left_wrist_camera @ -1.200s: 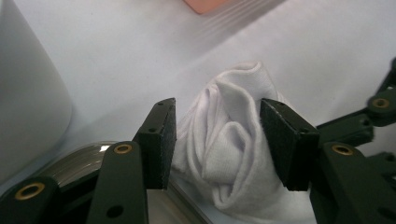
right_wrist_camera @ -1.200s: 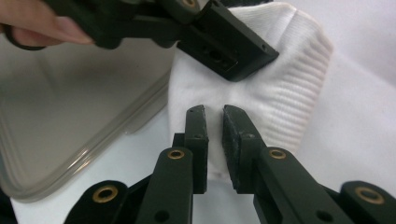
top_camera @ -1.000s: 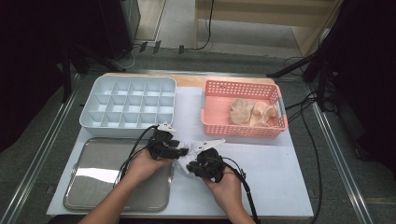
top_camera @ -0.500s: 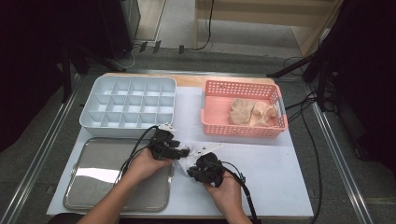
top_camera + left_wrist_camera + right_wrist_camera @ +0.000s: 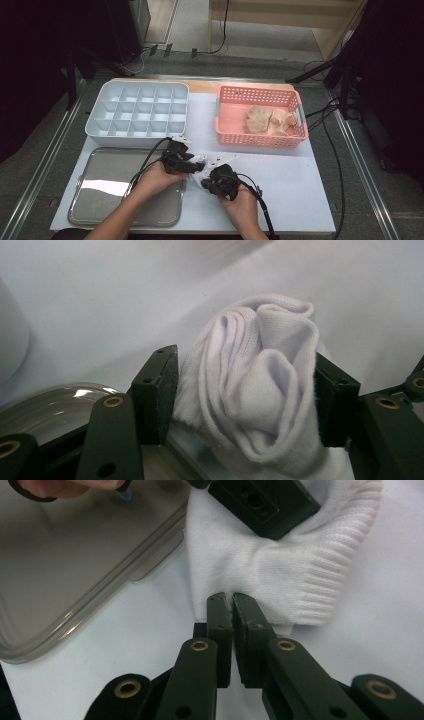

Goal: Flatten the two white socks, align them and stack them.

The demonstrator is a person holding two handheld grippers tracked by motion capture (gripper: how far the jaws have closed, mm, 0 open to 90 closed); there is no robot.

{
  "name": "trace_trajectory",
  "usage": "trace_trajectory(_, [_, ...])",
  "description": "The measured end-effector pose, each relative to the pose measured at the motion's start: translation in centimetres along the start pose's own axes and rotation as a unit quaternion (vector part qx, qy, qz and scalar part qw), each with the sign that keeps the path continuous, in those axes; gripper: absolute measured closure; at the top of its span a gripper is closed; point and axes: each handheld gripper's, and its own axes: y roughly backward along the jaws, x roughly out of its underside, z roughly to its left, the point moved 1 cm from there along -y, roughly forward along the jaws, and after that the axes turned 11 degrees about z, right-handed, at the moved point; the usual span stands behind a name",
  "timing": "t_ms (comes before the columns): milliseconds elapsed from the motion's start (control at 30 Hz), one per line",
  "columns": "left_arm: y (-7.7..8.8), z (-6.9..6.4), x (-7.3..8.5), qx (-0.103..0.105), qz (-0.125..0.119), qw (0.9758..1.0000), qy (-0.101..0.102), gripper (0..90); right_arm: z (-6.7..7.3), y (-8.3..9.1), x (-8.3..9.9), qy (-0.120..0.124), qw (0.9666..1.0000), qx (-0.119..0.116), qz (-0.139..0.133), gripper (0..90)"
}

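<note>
1. Right now my left gripper [image 5: 245,390] has its jaws spread around the bunched white sock [image 5: 255,390], having just been opening; pad contact is unclear.
2. My right gripper [image 5: 231,600] pinches the sock's edge, jaws just closing.
3. Sock lies on the tabletop [image 5: 280,180] right of the steel tray [image 5: 100,200], mostly hidden from above.

From above, my hands and both grippers are covering most of the white sock [image 5: 201,165], so I am seeing just a sliver of it between them. In my left gripper view, the picture's bottom edge is cutting off the sock's lower folds, and I cannot tell whether the pads are pressing on it. In my right gripper view, my other gripper's black jaw is hiding the sock's upper part. The items in the pink basket [image 5: 235,136] are too small to identify.
</note>
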Motion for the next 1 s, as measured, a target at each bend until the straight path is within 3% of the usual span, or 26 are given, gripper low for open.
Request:
trace_trajectory(233, [0.0,-0.4,0.1,0.016,0.013,0.9998,-0.001,43.6,-0.1,-0.1,0.0,0.002,1.0,0.002,-0.002,89.9])
trace_trajectory(400, [0.0,-0.5,0.2,0.042,0.02,0.9989,0.001,49.7,-0.2,-0.1,0.0,0.002,1.0,0.001,-0.004,90.0])
trace_trajectory(567, [0.0,-0.6,0.2,0.043,0.017,0.9989,0.0,55.8,-0.3,-0.1,0.0,0.001,1.0,-0.003,-0.003,89.8])
trace_trajectory(700, [0.2,-0.5,0.0,0.04,0.018,0.999,-0.001,60.7,-0.6,0.1,-0.1,-0.009,0.9996,-0.025,0.003,87.6])
trace_trajectory(867, [0.7,-0.1,-0.2,0.049,0.01,0.9987,0.012,61.7,-1.0,0.9,-0.3,-0.003,0.9995,-0.03,-0.005,81.9])
trace_trajectory(1000, [1.5,0.0,-0.4,0.037,0.005,0.9993,0.007,61.5,-1.4,1.5,-0.5,-0.007,0.9993,-0.034,-0.013,78.4])
